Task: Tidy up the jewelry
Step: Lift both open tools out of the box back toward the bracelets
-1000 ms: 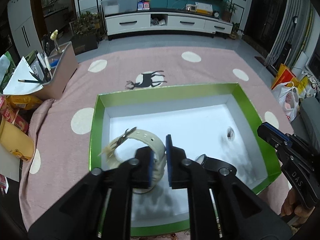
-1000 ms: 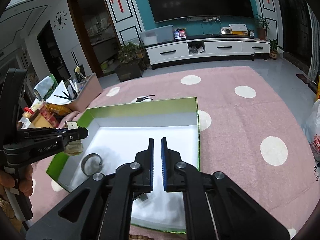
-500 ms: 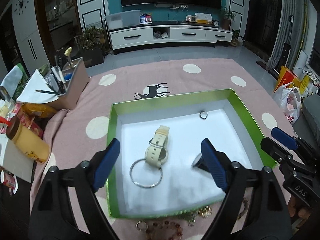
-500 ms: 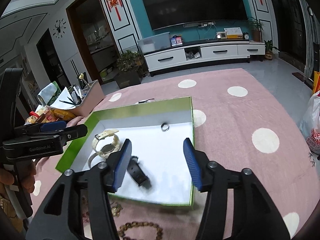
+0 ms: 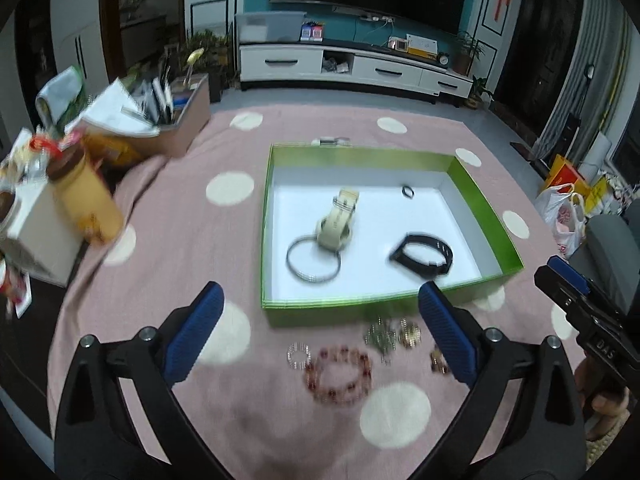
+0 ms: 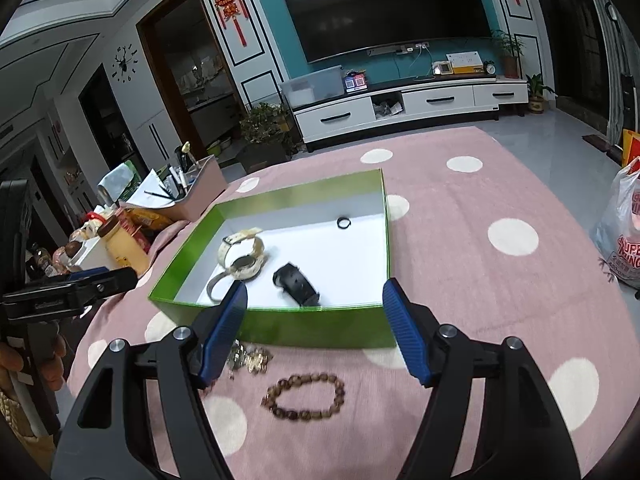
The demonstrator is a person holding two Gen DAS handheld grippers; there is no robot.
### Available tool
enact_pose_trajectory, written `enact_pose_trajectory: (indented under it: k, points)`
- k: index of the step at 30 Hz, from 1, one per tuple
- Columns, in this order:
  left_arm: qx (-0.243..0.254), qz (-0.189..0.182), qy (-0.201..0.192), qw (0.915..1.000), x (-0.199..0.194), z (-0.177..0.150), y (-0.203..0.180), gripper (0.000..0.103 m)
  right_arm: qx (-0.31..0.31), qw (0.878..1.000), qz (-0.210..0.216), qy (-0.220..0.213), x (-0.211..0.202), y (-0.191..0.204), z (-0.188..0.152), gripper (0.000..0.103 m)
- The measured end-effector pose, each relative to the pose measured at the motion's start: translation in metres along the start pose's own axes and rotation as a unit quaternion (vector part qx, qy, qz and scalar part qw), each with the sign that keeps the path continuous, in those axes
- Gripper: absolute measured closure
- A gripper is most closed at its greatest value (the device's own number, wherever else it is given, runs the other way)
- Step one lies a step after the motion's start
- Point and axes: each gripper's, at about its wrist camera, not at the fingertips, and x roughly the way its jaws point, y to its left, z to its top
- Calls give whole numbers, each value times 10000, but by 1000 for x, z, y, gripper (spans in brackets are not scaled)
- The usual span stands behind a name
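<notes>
Jewelry: cream watch [image 5: 337,220] lies lengthwise pointing toward the box's [image 5: 360,304] far wall; both tongs opening, empty.

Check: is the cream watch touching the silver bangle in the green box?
Touching. Left wrist view shows the cream watch lying over the silver bangle's upper rim.

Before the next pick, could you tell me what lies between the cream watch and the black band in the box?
Nothing: in the left wrist view, only bare white box floor separates the cream watch from the black band.
</notes>
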Motion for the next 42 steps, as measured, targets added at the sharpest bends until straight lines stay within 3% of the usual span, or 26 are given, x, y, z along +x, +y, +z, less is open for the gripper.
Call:
enact_pose_trajectory:
  k: [7, 18, 36, 38, 42]
  points:
    - [-178, 133, 304, 9993, -3, -35, 13, 2, 80, 9998, 36, 195, -17, -6, -19, 31]
    - [-537, 451, 634, 9955, 2, -75, 43, 2, 263, 9988, -290, 279, -36, -33, -38, 31]
    - [-519, 101, 733, 9959, 17, -94, 31, 2, -360, 9973, -102, 627, -15, -4, -55, 31]
    - [-526, 52, 735, 9959, 22, -92, 29, 4, -385, 9970, -83, 661, -11, -2, -57, 31]
    - [-525, -66, 761, 9957, 33, -88, 23, 22, -437, 9965, -61, 716, -6, 1, -57, 31]
